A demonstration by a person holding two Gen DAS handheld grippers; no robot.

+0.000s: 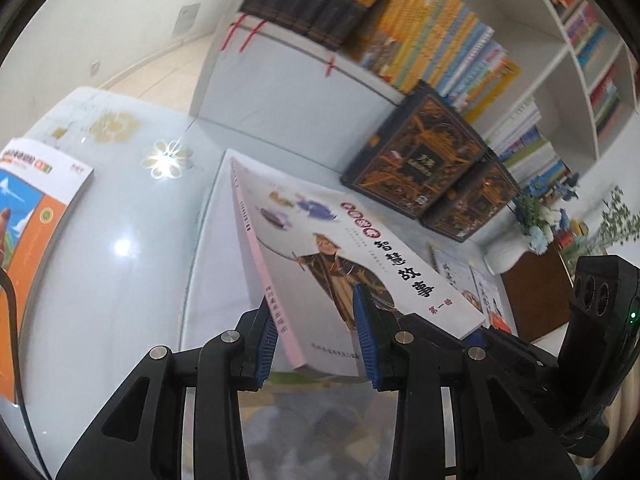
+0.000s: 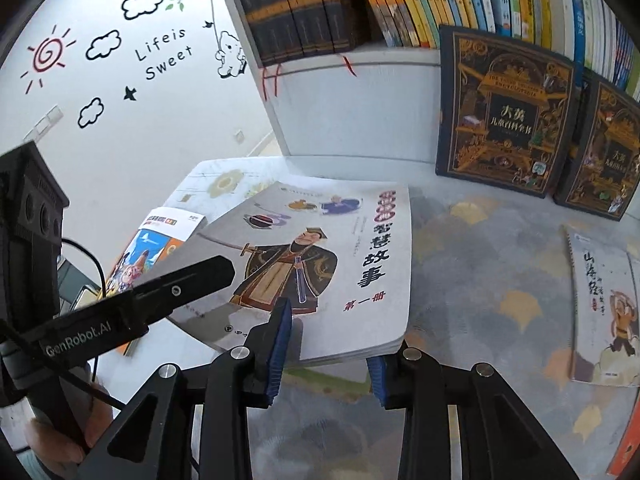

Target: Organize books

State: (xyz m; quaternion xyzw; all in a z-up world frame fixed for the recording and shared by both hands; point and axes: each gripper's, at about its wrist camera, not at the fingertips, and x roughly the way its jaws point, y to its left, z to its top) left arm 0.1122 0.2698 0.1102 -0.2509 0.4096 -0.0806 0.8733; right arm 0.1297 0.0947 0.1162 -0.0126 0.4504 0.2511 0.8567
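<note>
Gripping the white storybook (image 1: pixel 320 248) at its near edge with both the left tool (image 1: pixel 316 336) and the right tool (image 2: pixel 328 348), I hold it above the table (image 1: pixel 120 280), sharing its weight.

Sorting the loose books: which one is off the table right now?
The grey-white book with the robed swordsman; both hand-held grippers, left and right, clamp its near edge. The orange book lies flat.

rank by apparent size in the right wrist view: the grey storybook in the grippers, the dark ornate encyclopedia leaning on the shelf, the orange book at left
1. grey storybook, nearest the camera
2. dark ornate encyclopedia
3. orange book, partly hidden
</note>
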